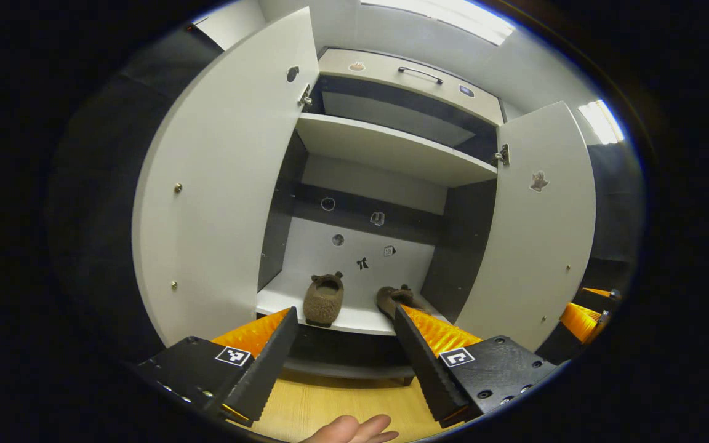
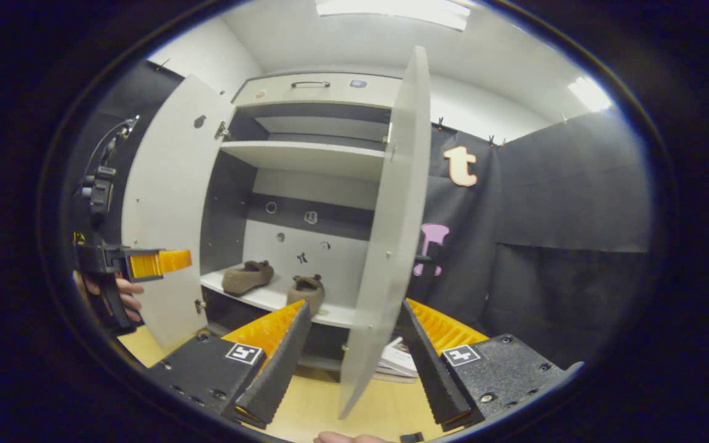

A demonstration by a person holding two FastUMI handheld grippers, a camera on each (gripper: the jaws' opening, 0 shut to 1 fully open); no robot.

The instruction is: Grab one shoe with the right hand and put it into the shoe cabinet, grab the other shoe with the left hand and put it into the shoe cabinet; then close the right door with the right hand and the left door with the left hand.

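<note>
Two brown fuzzy shoes stand on the bottom shelf (image 1: 360,317) of the white shoe cabinet (image 1: 391,151): one (image 1: 324,299) heel toward me, the other (image 1: 394,297) partly behind my finger. My left gripper (image 1: 346,314) is open in front of the shelf, holding nothing. Both doors stand open, the left door (image 1: 225,184) and the right door (image 1: 545,227). In the right gripper view the shoes (image 2: 247,277) (image 2: 306,292) lie side by side. The right door (image 2: 385,246) is edge-on there, in line with the gap of my open right gripper (image 2: 355,304); neither finger presses on it. The left gripper (image 2: 157,263) hangs by the left door.
A drawer with a dark handle (image 1: 419,75) tops the cabinet, and an upper shelf (image 2: 305,157) is bare. Light wooden floor (image 1: 330,406) lies in front. Some printed booklets (image 2: 400,357) lie on the floor by the cabinet's right foot. Fingers of a hand (image 1: 354,429) show at the bottom.
</note>
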